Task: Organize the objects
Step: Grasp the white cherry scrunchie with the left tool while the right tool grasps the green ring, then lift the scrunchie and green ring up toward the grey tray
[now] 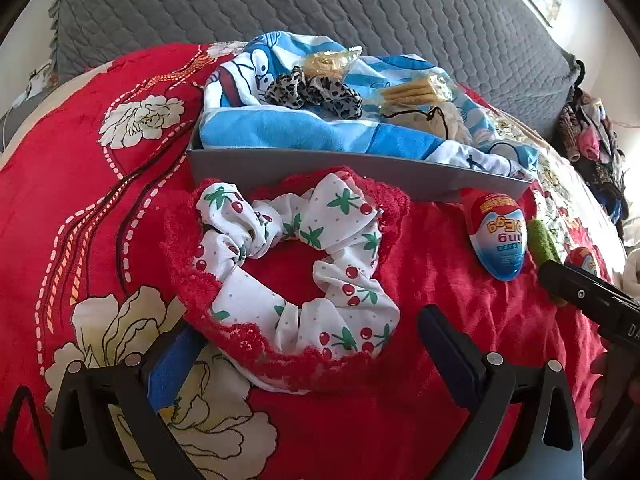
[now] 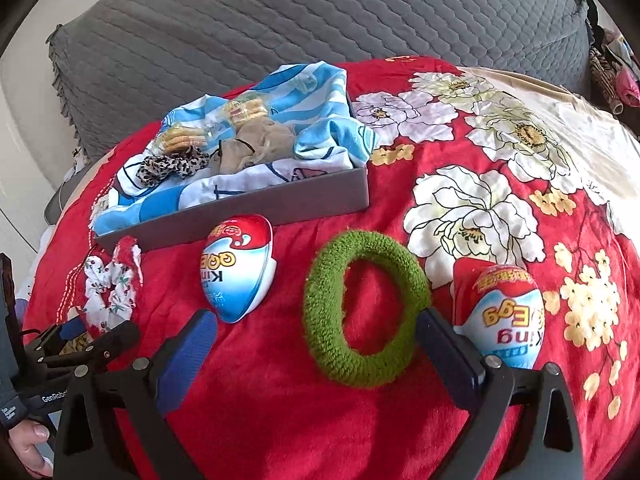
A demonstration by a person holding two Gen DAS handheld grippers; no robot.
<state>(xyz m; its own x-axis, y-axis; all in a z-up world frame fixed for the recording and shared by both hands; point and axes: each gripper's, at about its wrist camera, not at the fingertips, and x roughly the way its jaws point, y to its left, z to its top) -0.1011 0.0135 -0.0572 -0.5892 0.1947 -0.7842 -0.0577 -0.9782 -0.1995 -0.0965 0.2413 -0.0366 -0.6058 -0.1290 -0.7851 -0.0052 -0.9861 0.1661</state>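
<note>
A white cherry-print scrunchie (image 1: 296, 264) lies over a red lace scrunchie (image 1: 256, 340) on the red floral blanket, in front of a grey tray (image 1: 320, 172). My left gripper (image 1: 304, 344) is open around their near edge. A green knitted ring (image 2: 364, 308) lies between two egg-shaped toy packs (image 2: 240, 268) (image 2: 504, 320). My right gripper (image 2: 316, 344) is open, with its right finger touching the ring's near right side. The grey tray (image 2: 280, 204) holds a blue cloth, a leopard scrunchie (image 2: 172, 166), biscuit packs and a beige pouch.
A grey quilted cover (image 2: 320, 20) rises behind the tray. A pile of clothes (image 1: 592, 148) sits at the far right. One egg pack (image 1: 496, 236) and the green ring (image 1: 542, 240) show in the left wrist view, beside the right gripper's body (image 1: 592, 300).
</note>
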